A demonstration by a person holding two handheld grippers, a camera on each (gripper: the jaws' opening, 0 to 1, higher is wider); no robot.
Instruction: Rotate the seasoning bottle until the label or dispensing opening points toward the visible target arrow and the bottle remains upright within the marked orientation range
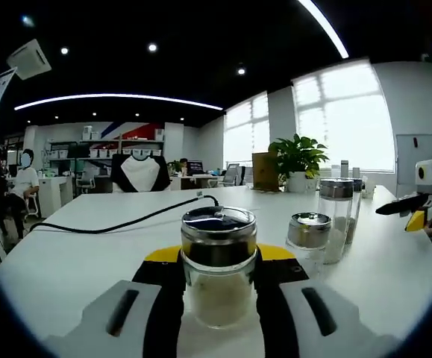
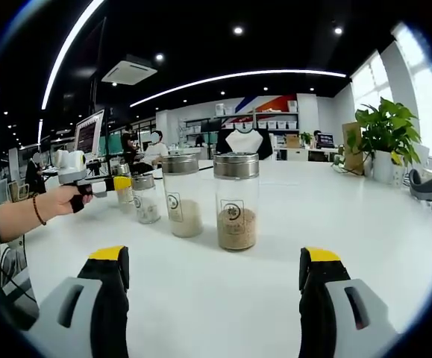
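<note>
Left gripper view shows us the seasoning bottle standing upright on the white desk, right between the jaws of the left tongs. The black pads sit against both sides of its glass body, so we judge the tongs are clamped on it. Its long axis is vertical, with the metal lid on top. From here we see no label, opening or target arrow, so we cannot say which way it points.

In the right gripper view, the right tongs are spread wide and hold nothing. Two other bottles stand ahead of them. The left tongs appear far to the left there, so the left hand is the one placed to turn the bottle about its vertical axis.
</note>
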